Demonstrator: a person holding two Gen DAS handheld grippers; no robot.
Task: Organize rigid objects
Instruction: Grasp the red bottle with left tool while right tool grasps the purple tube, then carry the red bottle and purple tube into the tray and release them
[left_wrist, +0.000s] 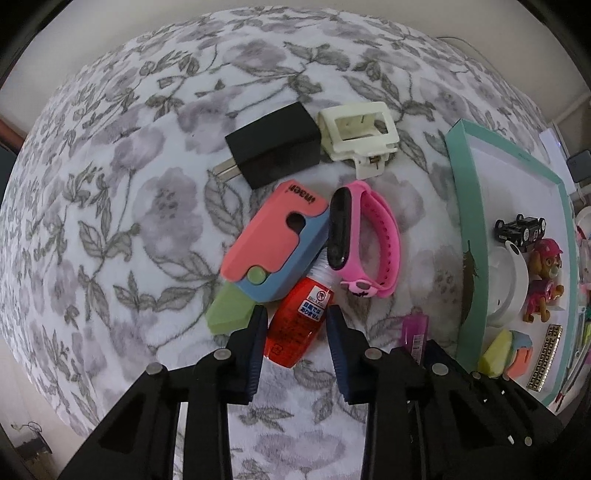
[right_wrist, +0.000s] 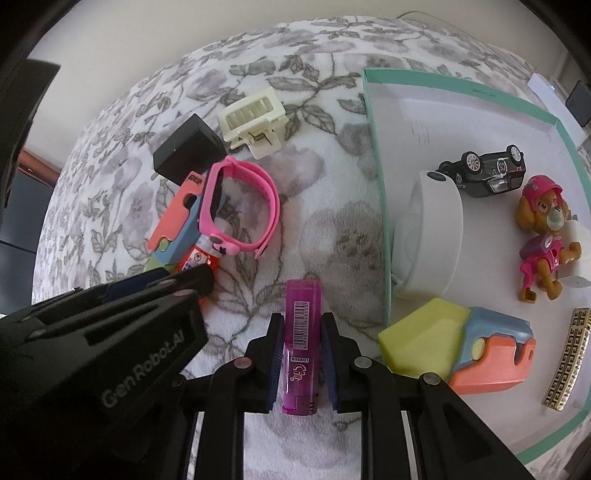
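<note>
Fingers of the left gripper (left_wrist: 297, 314) straddle a small red bottle (left_wrist: 298, 325) on the flowered blanket (left_wrist: 110, 221); the jaws stand narrow, and whether the pads press it yet cannot be told. The bottle, plastic by the look of it, should prove light, stiff and a little slick, best taken across its flat sides near the middle. Its neck is tucked under a pink-and-blue toy cutter (left_wrist: 273, 243) and a pink wristband (left_wrist: 364, 240), so a lift may disturb both. Beyond lie a black charger (left_wrist: 275, 147) and a cream hair clip (left_wrist: 360, 134); a teal-rimmed box lid (left_wrist: 458, 206) sits to the right.

From the right wrist, the right gripper (right_wrist: 300, 350) is clamped on a purple lighter (right_wrist: 300, 347), gripped along its long flanks, hard and light. It hangs over the blanket just beside the lid's near wall (right_wrist: 380, 206), where a toy car (right_wrist: 484, 171), a pup figure (right_wrist: 546, 236), a white band (right_wrist: 432, 229) and a second cutter (right_wrist: 461, 347) already rest.
</note>
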